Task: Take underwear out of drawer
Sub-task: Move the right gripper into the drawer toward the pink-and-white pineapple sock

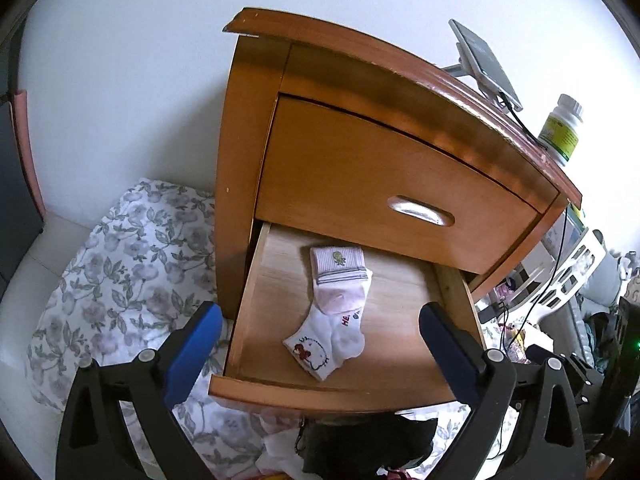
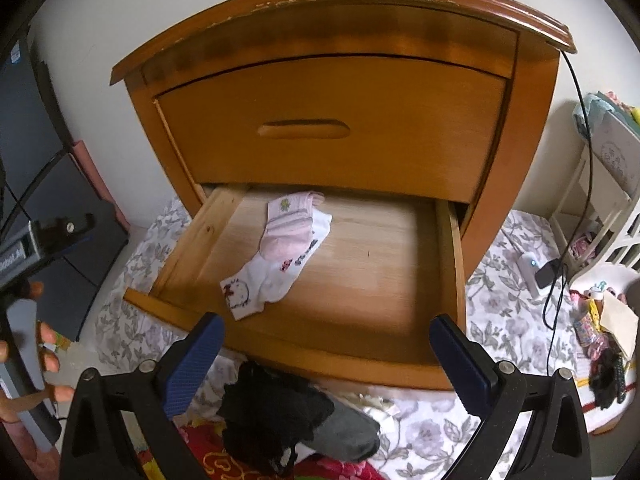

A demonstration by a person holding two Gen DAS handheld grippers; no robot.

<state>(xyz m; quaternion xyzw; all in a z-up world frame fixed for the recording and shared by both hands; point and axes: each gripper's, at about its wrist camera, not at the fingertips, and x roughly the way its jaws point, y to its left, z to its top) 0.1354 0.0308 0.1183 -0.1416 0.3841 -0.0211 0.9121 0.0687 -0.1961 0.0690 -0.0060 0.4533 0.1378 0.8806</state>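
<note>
Standing against white wall (image 1: 120, 60): wooden nightstand (image 2: 500, 152), lower drawer (image 2: 360, 280) pulled out, holding only socks (image 2: 276, 256). Dark underwear (image 2: 272, 412) heaped on floral bedding (image 2: 500, 308) near drawer front. Left gripper (image 1: 320, 344) and right gripper (image 2: 326, 364) spread wide, gripping nothing.

We see a home bedroom: a wooden nightstand (image 2: 336, 128), floral bedding (image 1: 132, 248), socks (image 2: 276, 256) in its drawer (image 2: 360, 280).
</note>
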